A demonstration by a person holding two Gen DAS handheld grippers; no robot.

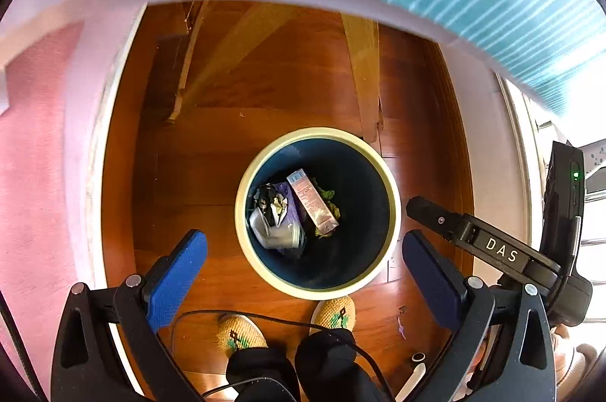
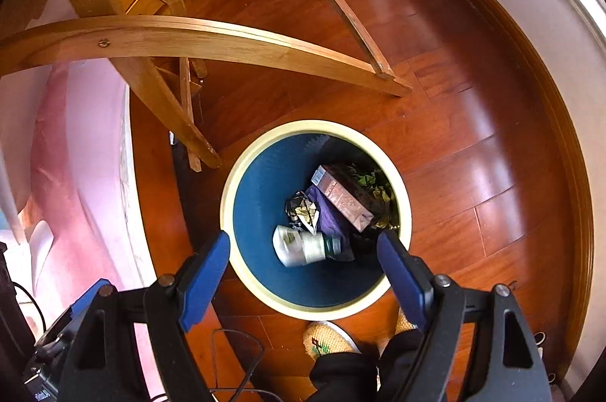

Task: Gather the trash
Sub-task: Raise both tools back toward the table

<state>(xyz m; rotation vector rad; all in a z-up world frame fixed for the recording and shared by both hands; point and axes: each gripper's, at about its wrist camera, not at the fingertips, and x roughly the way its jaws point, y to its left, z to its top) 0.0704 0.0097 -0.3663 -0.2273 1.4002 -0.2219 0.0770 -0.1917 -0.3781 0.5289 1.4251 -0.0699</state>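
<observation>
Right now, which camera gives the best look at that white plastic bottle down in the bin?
The right wrist view: the white bottle lies on its side in the bin, unobstructed. In the left wrist view the bottle looks smaller, dimmer and is partly hidden under dark wrappers.

Left tongs (image 1: pixel 305 267), right tongs (image 2: pixel 303 273) agape, empty, pointing down

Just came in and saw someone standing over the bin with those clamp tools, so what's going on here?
A person in woven slippers stands over a round waste bin on the wood floor, collecting trash. The left hand-held gripper and right hand-held gripper both hang above it, open and empty. Inside the bin lie a pink carton, a white plastic bottle, crumpled wrappers and something purple.
</observation>
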